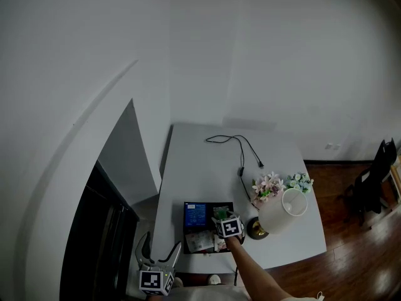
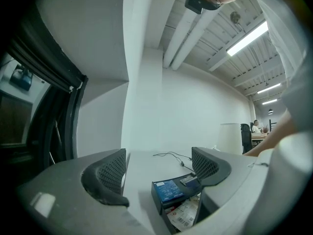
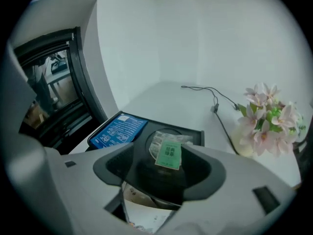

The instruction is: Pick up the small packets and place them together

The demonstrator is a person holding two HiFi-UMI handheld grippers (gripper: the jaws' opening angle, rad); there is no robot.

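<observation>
left tongs: pale grey shell, two dark curved pads with dotted mesh faces. right tongs: same grey shell, black jaws. marker cube: white, black squares.

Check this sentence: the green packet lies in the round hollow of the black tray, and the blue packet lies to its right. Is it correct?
No. In the right gripper view the blue packet lies to the left of the green packet, not to its right. The green packet does lie in the round hollow of the black tray.
</observation>
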